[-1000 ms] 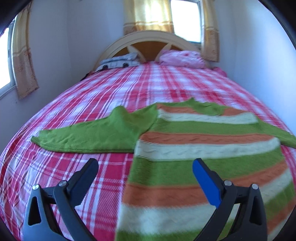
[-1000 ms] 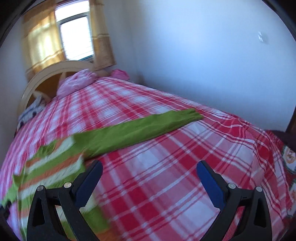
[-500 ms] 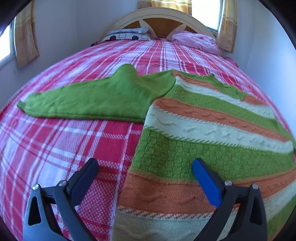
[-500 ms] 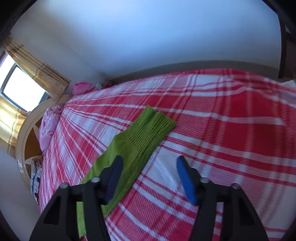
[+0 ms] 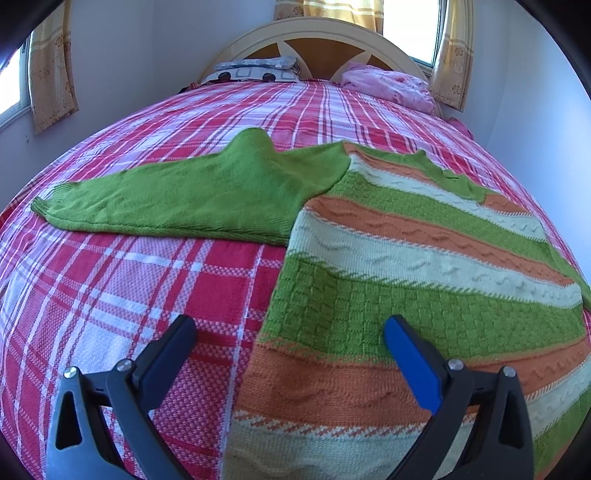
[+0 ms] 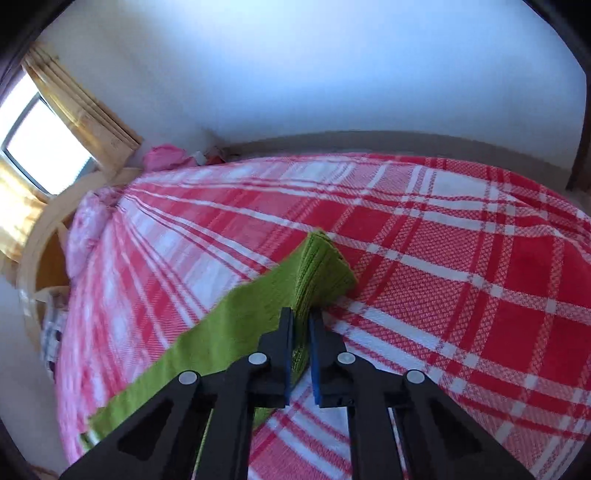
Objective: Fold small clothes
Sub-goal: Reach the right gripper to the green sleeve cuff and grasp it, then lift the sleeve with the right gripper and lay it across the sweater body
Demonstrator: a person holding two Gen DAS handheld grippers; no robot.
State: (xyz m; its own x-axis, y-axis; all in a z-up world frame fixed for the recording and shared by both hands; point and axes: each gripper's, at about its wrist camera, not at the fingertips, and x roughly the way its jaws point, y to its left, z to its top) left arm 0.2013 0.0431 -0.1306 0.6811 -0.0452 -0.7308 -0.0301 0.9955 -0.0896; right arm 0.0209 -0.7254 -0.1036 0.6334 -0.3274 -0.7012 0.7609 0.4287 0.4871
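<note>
A small knitted sweater (image 5: 424, 280) with green, orange and cream stripes lies flat on the bed. Its plain green left sleeve (image 5: 177, 199) stretches out to the left. My left gripper (image 5: 290, 332) hovers open just above the sweater's left side edge, one finger over the bedspread, the blue-padded one over the knit. In the right wrist view, the other green sleeve (image 6: 236, 332) runs across the bed. My right gripper (image 6: 301, 319) is shut on that sleeve just behind its ribbed cuff (image 6: 325, 266), which bunches up ahead of the fingers.
The bed has a red and white plaid cover (image 5: 122, 295). A pink bundle (image 5: 388, 86) and a patterned pillow (image 5: 255, 70) lie at the arched headboard (image 5: 317, 33). Walls close in beyond the bed's far edge (image 6: 369, 144). Curtained windows (image 6: 44, 144) flank the headboard.
My right gripper swung along the sleeve to its cuff, rolled, and closed on it. My left gripper dropped closer to the sweater's left edge and then stayed still.
</note>
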